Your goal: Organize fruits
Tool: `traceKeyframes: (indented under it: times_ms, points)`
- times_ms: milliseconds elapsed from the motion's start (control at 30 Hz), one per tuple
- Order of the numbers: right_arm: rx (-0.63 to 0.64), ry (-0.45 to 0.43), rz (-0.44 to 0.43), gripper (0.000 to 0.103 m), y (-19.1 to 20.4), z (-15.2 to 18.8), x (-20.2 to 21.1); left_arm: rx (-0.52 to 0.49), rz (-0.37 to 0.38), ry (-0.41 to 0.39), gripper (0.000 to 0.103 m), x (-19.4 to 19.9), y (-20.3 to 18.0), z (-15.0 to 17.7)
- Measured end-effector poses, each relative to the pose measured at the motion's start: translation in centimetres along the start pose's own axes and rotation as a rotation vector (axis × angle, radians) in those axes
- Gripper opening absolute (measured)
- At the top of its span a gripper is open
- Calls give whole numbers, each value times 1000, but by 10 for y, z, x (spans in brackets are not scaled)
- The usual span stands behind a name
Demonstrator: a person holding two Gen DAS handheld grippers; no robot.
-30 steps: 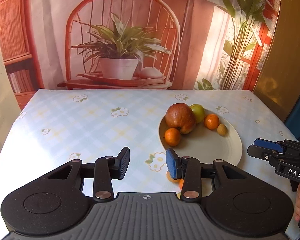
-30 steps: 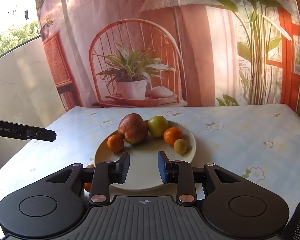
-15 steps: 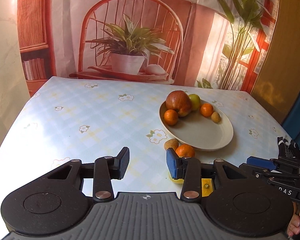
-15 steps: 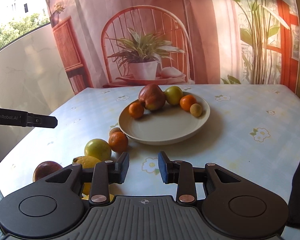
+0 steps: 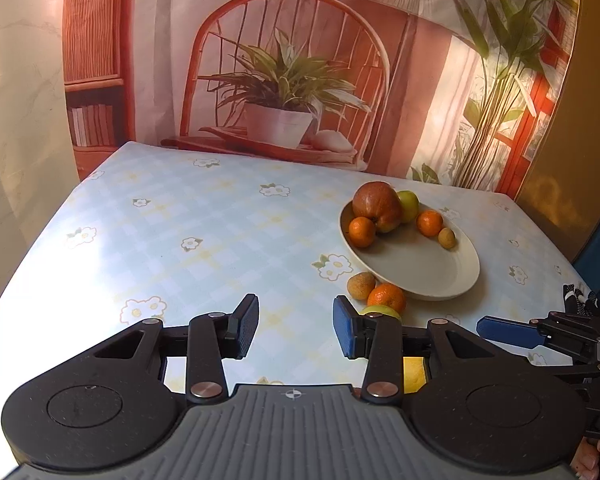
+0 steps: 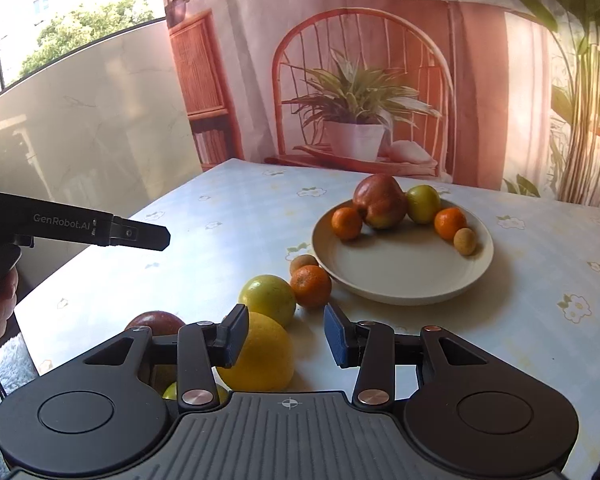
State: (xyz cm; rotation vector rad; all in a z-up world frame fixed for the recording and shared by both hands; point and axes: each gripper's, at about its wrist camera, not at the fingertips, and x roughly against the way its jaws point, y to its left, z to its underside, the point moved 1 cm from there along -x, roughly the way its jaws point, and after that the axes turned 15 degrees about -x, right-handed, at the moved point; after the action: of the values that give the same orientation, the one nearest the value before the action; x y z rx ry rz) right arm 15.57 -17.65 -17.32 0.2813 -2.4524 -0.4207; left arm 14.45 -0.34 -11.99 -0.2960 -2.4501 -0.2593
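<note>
A checked floral tablecloth meets a printed backdrop. Ahead-right of the left gripper, parted and empty, sits the plate. The right gripper, just widened, holds nothing; the lemon lies beside its left jaw.

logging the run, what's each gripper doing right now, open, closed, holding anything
left gripper: open, nothing between its fingers.
right gripper: open, fingers just opened wider, holding nothing.
</note>
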Motion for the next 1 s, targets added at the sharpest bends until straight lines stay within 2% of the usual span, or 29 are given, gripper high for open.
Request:
traceKeyframes:
  times_ms: [233,400,633,1000]
  points:
    - [61,52,-37,41,19,-3,-17,27,-26,14,43,-2,7,2]
    - [70,62,-15,41,18,1,-23,24,-24,16,43,-2,6,3]
    - [-55,12,12,42,-17,-6,-13,21,-10,24,46,-5,3,5]
    - [-195,-38,115,42,-72,-7,-12,-3,18,29,47,-9,-4,6]
